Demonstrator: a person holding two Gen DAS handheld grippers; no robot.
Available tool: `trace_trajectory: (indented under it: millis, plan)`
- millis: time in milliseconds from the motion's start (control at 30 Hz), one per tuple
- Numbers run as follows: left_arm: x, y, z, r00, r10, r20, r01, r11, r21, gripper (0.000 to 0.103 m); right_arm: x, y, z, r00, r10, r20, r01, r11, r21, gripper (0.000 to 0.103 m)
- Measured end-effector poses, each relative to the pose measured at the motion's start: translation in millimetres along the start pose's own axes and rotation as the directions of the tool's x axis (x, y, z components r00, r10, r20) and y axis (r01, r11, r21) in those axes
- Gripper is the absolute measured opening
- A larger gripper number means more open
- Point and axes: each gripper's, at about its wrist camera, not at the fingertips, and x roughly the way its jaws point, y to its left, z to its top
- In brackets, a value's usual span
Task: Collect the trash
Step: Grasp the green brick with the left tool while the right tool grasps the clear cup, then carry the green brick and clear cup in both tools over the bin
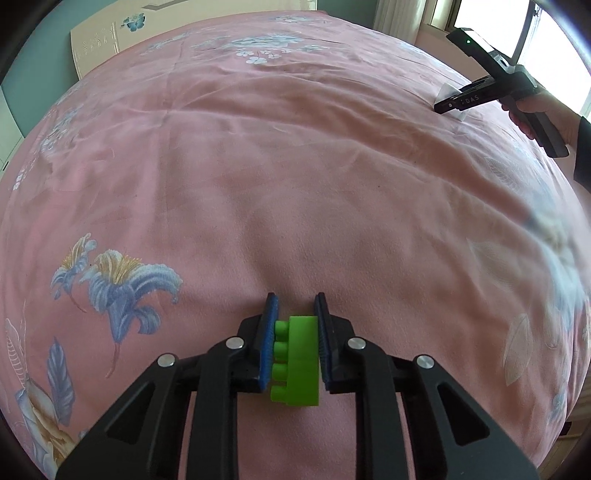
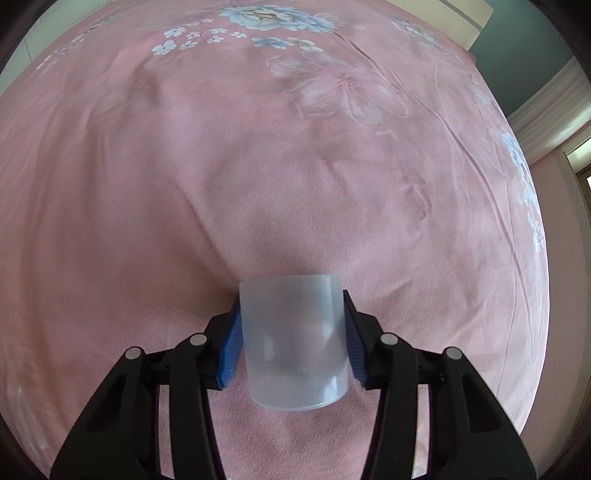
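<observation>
My left gripper (image 1: 296,306) is shut on a green toy brick (image 1: 298,360), studs facing left, held between the blue pads just above the pink bedspread (image 1: 258,184). My right gripper (image 2: 291,295) is shut on a translucent plastic cup (image 2: 293,339), which lies on its side between the pads with its base towards the camera. In the left wrist view the right gripper (image 1: 448,105) shows at the far right of the bed, held by a hand, with the cup (image 1: 448,92) showing pale behind its fingers.
The pink bedspread with blue flower prints (image 2: 258,166) fills both views. A cream headboard (image 1: 96,42) stands at the back left. A bright window (image 1: 491,26) is behind the right gripper. The bed's edge falls away at the right (image 1: 569,369).
</observation>
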Motion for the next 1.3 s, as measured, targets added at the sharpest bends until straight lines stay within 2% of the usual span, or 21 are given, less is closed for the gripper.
trace_trajectory:
  millis: [200, 400, 500, 567, 633, 700, 1033, 1300]
  plan:
    - [-13, 3, -6, 1.000, -0.012, 0.014, 0.012, 1.000, 0.004, 0.023, -19, 17, -12, 0.998, -0.049, 0.037, 0.048, 0.998, 0.047, 0.049]
    - [-44, 8, -16, 0.998, 0.014, 0.054, -0.013, 1.000, -0.008, 0.023, -67, 48, -25, 0.990, -0.087, 0.109, 0.083, 0.996, 0.036, 0.048]
    - [-70, 9, -21, 0.998, 0.034, 0.059, -0.033, 0.999, -0.022, 0.023, -104, 62, -35, 0.988, -0.090, 0.129, 0.083, 0.995, 0.058, 0.048]
    - [-94, 9, -28, 0.995, 0.076, 0.069, -0.074, 0.997, -0.028, 0.023, -136, 74, -43, 0.982, -0.105, 0.157, 0.097, 0.993, 0.061, 0.048]
    - [-122, 10, -33, 0.989, 0.117, 0.090, -0.114, 0.993, -0.041, 0.023, -170, 84, -54, 0.978, -0.087, 0.192, 0.074, 0.995, 0.074, 0.048]
    - [-151, 9, -39, 0.986, 0.129, 0.110, -0.123, 0.991, -0.061, 0.023, -204, 94, -65, 0.971, -0.065, 0.231, 0.047, 0.995, 0.083, 0.048]
    - [-302, -23, -72, 0.944, 0.181, 0.278, -0.158, 0.982, -0.103, 0.023, -364, 168, -139, 0.921, 0.013, 0.389, -0.038, 0.998, 0.058, 0.048]
    - [-396, -62, -111, 0.903, 0.200, 0.379, -0.182, 0.980, -0.083, 0.023, -457, 236, -214, 0.888, 0.055, 0.456, -0.057, 0.998, -0.011, 0.048]
